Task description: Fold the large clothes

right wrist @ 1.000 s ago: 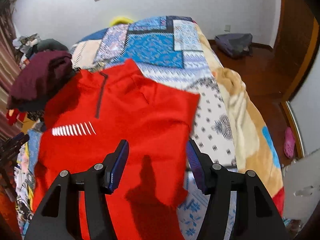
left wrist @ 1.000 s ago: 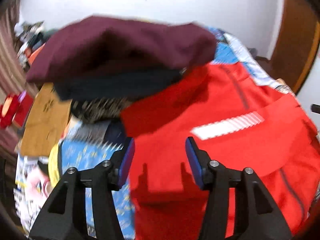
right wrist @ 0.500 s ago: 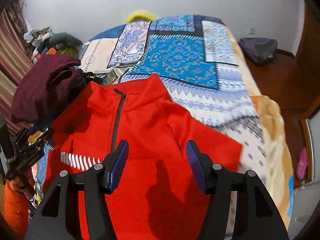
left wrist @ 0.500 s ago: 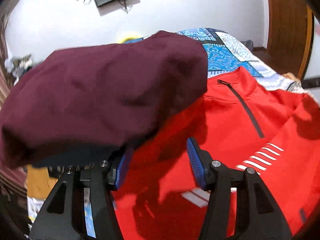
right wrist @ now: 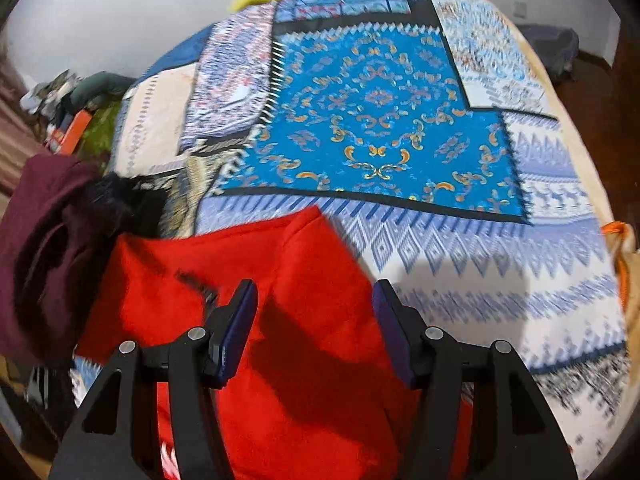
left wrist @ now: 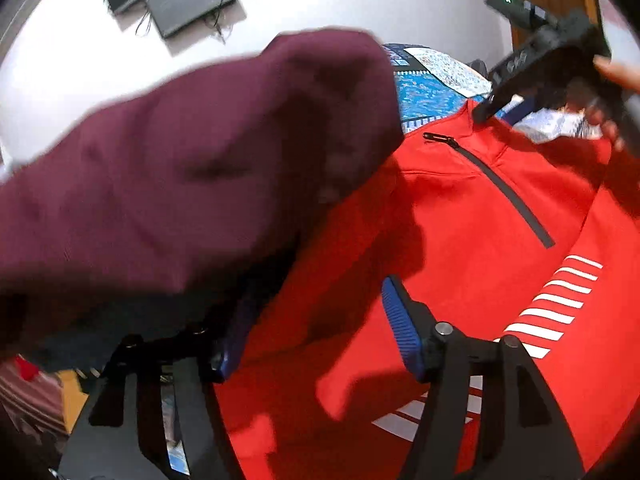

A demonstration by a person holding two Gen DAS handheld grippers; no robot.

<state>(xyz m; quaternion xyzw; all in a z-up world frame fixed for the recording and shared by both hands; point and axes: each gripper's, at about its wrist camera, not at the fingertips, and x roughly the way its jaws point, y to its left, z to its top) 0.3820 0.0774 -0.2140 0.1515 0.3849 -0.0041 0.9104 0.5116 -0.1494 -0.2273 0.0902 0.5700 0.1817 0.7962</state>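
Observation:
A red zip-neck top (left wrist: 472, 240) with white stripes lies spread on the bed; it also shows in the right wrist view (right wrist: 304, 320). My left gripper (left wrist: 316, 328) is open and empty, low over the top's left shoulder, beside a maroon garment (left wrist: 192, 168) that hides part of its left finger. My right gripper (right wrist: 314, 320) is open and empty over the top's collar and right shoulder. The right gripper also shows in the left wrist view (left wrist: 532, 64), held above the collar.
A patterned blue and white quilt (right wrist: 380, 120) covers the bed beyond the top. The maroon garment sits on a dark pile at the bed's left edge (right wrist: 52, 248). A dark screen (left wrist: 172, 0) hangs on the white wall. More clutter (right wrist: 80, 96) lies at far left.
Both grippers have moved forward along the red top toward its collar and lower. The maroon garment now fills more of the left view. Both stay open.

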